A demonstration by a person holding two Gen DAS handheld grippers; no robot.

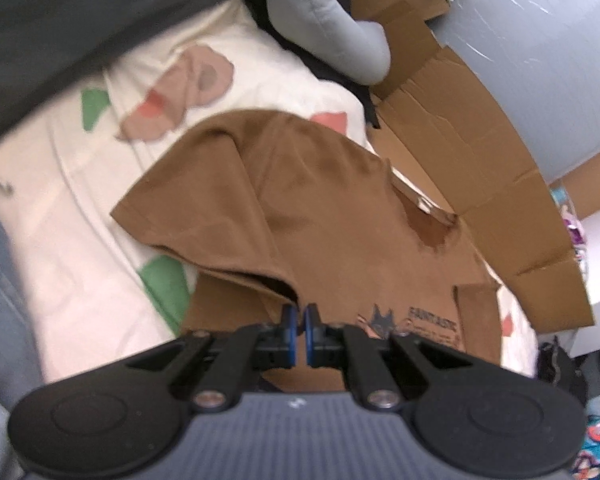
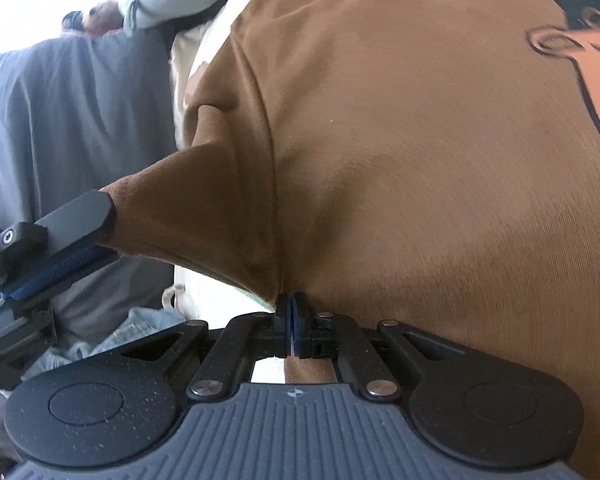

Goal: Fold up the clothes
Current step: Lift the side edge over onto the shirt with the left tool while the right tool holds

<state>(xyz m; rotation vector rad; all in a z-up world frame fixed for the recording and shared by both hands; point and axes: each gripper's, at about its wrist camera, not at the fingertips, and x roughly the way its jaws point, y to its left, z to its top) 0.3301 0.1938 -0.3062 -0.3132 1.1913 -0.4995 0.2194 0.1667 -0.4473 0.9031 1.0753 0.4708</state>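
A: Which step is judged in hand?

B: A sleeve fold. One brown T-shirt [image 1: 340, 216] is spread on the bed [image 1: 60, 208]; fabric is pinched by the left hand-held gripper [image 1: 302, 314] and the right hand-held gripper [image 2: 291, 300].

A: And next?

B: The sleeve must be carried across the body, evenly.

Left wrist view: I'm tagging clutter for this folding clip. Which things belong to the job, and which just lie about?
In the job:
brown T-shirt
left gripper, shut on it
right gripper, shut on it

Lying about:
flattened cardboard
patterned bedsheet, under the shirt
grey cushion
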